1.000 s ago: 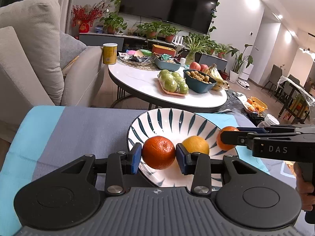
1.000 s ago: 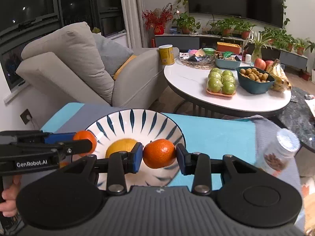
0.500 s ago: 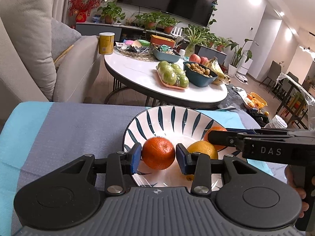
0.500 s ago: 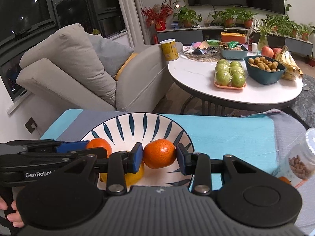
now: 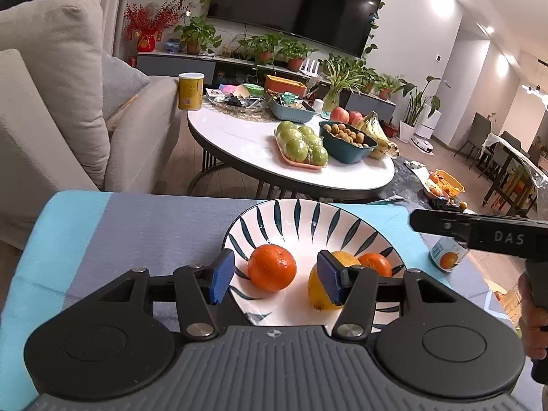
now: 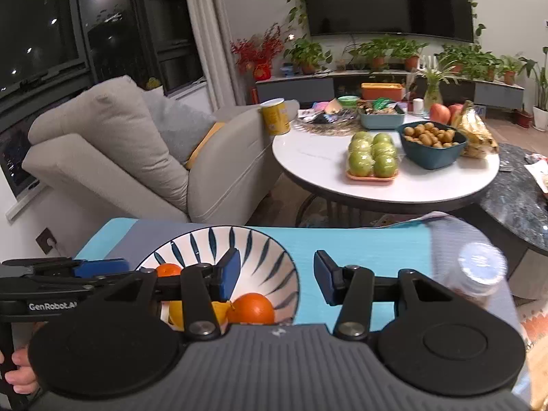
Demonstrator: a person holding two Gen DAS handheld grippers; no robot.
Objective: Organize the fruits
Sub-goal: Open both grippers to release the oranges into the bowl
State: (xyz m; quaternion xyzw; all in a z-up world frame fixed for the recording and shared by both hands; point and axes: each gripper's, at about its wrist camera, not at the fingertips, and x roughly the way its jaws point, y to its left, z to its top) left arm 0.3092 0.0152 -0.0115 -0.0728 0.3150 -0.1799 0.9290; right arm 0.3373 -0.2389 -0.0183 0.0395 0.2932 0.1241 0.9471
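Note:
A white bowl (image 5: 298,212) with dark leaf stripes stands on a blue and grey cloth. In it lie an orange (image 5: 271,267), a yellow citrus fruit (image 5: 316,294) and a second orange (image 5: 375,263). My left gripper (image 5: 275,275) is opening, with the first orange between its blue pads and a gap on each side. My right gripper (image 6: 276,272) is also opening and has nothing between its pads. It hangs over the bowl's (image 6: 260,250) right rim, and the second orange (image 6: 251,308) lies in the bowl below it.
A jar with a white lid (image 6: 479,274) stands on the cloth right of the bowl. Beyond the cloth's far edge are a round white table (image 5: 239,144) with fruit trays and a grey armchair (image 5: 51,102). A hand (image 5: 532,315) holds the right gripper's handle.
Both grippers were shut on an orange each and have let go. Their jaws now stand wider, and both oranges rest in the bowl. The right gripper has drawn back from its orange.

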